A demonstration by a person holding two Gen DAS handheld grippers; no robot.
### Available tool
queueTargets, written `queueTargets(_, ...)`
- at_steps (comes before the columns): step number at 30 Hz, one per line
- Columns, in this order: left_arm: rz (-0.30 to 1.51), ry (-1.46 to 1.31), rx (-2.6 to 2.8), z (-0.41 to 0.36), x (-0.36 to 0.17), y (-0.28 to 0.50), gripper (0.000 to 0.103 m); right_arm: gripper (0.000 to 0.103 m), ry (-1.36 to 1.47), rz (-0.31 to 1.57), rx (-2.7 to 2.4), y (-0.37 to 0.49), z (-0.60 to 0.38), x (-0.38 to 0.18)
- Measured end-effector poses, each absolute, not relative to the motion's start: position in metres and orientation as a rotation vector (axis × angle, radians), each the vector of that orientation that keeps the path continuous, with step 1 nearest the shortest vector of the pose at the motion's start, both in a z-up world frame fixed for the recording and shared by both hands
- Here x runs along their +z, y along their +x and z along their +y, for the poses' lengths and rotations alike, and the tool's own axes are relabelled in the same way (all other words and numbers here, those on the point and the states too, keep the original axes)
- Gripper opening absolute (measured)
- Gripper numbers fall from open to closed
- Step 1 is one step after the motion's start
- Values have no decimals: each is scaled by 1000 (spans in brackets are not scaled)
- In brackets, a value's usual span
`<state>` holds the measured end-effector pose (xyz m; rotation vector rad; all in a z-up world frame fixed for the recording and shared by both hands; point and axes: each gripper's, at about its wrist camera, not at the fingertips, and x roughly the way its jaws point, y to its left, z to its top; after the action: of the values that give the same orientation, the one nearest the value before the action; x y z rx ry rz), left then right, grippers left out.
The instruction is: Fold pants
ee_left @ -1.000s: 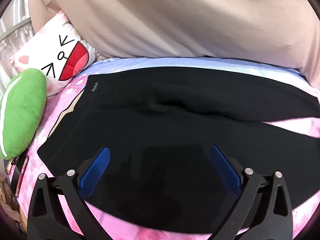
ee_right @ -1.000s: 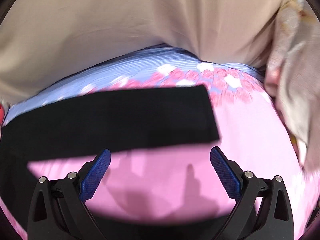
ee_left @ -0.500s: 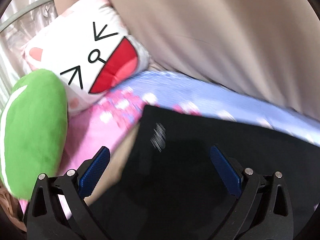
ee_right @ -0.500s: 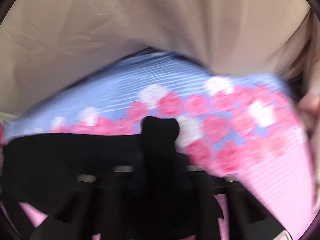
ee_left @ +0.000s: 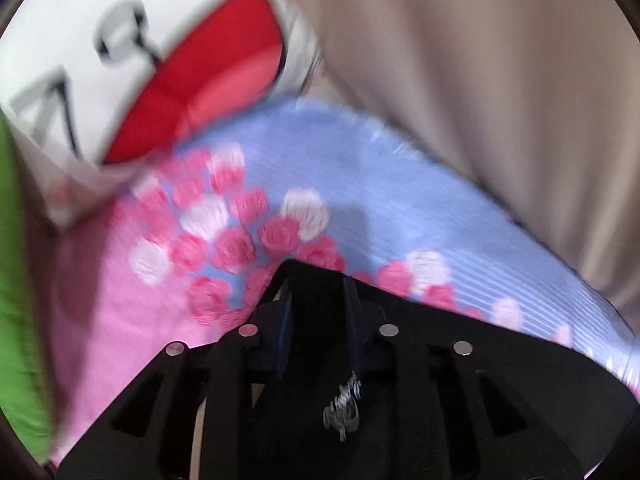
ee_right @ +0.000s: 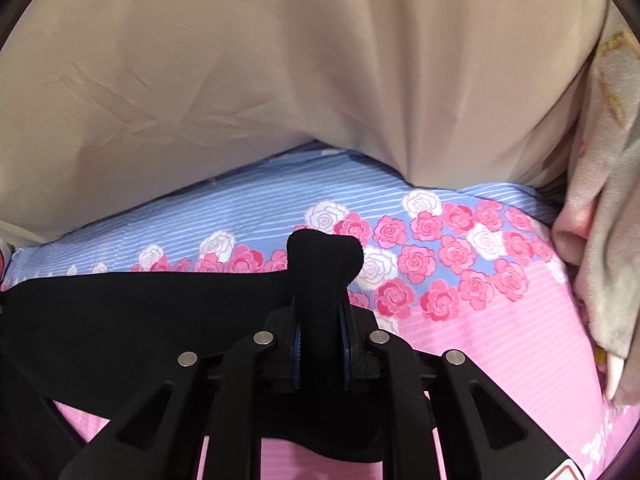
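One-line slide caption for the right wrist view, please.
Right gripper shut on a bunched edge of black pants lying on rose-print bedsheet.

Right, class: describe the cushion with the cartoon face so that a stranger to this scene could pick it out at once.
Start at the bedsheet, pink and blue with roses, seen from the left wrist. Follow it to the far left corner, where a white cushion leans beside a green cushion. Only the white cushion carries black line features and a big red open mouth.

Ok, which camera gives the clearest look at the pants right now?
The right wrist view: it is sharp, showing the black pants spread over the floral sheet and a bunched fold in the right gripper. The left wrist view is blurred, showing only a corner in the left gripper.
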<state>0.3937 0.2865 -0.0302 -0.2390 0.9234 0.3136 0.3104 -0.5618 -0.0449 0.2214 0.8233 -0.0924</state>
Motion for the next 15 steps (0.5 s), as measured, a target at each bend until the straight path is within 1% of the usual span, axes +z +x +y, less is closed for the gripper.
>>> queueTargets(3,822,-209,224,266,21,338,21,13,221,796,-84,298,-560,-37)
queueTargets(6,763,-197,158,255,51,281,21,12,185,761,-63,270,-552,-24)
queueTargets(7,747,-195,135,251,60,248,21,12,176,753,-59,261,-550,-21)
queueTargets(9,751,-198,128,248,64,212,21,12,166,721,-48,233,-549,-13)
queueTargets(10,769,-201,132,250,60,184,21,12,171,707,-41,214,-551,-10)
queueTargets(12,806,-211,156,259,48,162,22,12,171,701,-40,186,-556,-11)
queueTargets(14,893,-196,206,265,17,141,23,14,177,714,-54,160,-564,-22)
queueTargets(15,923,-186,228,265,6,137,25,17,188,727,-56,151,-568,-29)
